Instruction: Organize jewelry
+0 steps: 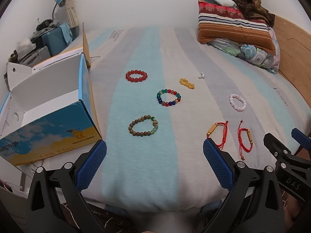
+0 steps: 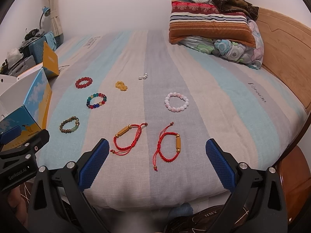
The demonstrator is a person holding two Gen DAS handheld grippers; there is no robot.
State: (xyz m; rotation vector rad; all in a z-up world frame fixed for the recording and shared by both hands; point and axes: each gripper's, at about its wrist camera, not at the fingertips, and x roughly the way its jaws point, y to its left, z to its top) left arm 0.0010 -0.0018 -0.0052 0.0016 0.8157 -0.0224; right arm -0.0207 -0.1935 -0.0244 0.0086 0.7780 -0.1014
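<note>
Both tools are sitting wide apart and gripping nothing. Left tool (image 1: 154, 162) is hovering over the near edge of the bed (image 1: 194, 44), blue pads (image 1: 93, 165) clear of the sheet items; its right pad is just beside the left red cord bracelet (image 1: 218, 134), contact unclear. Right tool (image 2: 157, 160) is likewise hovering at the bed edge, wide, with both red cord bracelets lying in front of the gap between its fingers: left one (image 2: 128, 139) at about 11 o'clock, right red cord bracelet (image 2: 169, 145) at about 12.

Jewelry is all lying loose on the striped sheet, none in the box:
- brown wooden bead bracelet (image 1: 143, 126) at 11 o'clock from left tool, nearest
- multicolour glass bead bracelet (image 1: 168, 97) at 12, further back
- red bead bracelet (image 1: 136, 76) beyond that, around 11
- yellow bead bracelet (image 1: 186, 83), twisted, at 1 o'clock
- small pearl-like pieces (image 1: 201, 75) just behind the yellow one
- pink bead bracelet (image 1: 237, 102) at 2 o'clock, apart from the rest

Open cardboard box (image 1: 48, 101) is sitting at 9–10 o'clock of left tool, on the bed's left side, lid up, white interior showing. Striped pillow (image 1: 233, 27) and folded bedding are stacking up at the far right by the wooden headboard (image 1: 291, 44). Nothing is lying between either tool and the nearest bracelets.
</note>
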